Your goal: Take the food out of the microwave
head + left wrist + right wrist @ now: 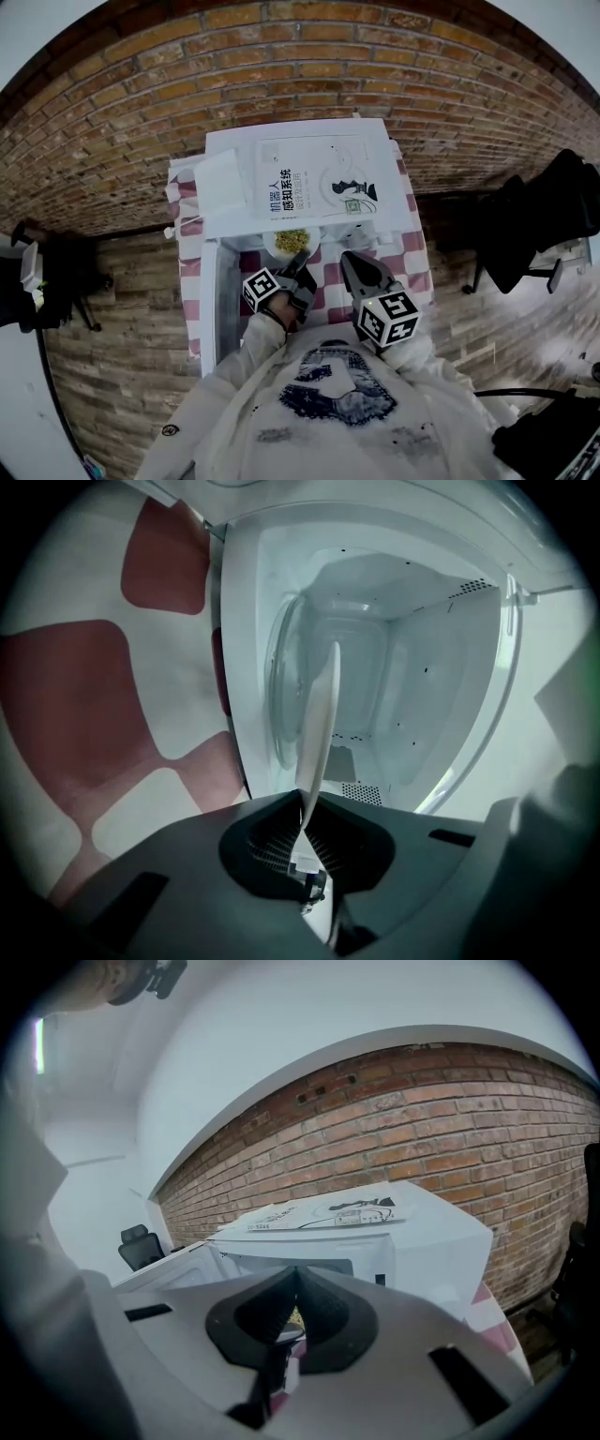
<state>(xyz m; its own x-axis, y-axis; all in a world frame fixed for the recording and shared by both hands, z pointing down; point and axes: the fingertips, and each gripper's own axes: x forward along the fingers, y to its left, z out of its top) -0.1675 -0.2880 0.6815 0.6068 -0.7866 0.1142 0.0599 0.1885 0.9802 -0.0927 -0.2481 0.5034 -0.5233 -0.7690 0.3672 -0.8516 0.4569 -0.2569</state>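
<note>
A white plate (pixel 292 241) of yellow-green food sits just in front of the white microwave (pixel 225 187), whose door (pixel 212 300) hangs open to the left. My left gripper (pixel 301 266) is shut on the plate's near rim. In the left gripper view the plate (pixel 320 714) shows edge-on, pinched between the jaws of the left gripper (pixel 304 805), with the empty microwave cavity (pixel 412 667) behind it. My right gripper (pixel 350 260) hovers beside the plate on its right, shut with nothing in it. In the right gripper view the tips of the right gripper (pixel 296 1276) meet in front of the microwave (pixel 412 1251).
A book (pixel 317 181) lies on top of the microwave. The microwave stands on a small table with a red-and-white checked cloth (pixel 413 251). A brick wall (pixel 112 122) runs behind. Black chairs (pixel 534 225) stand on the wooden floor to the right.
</note>
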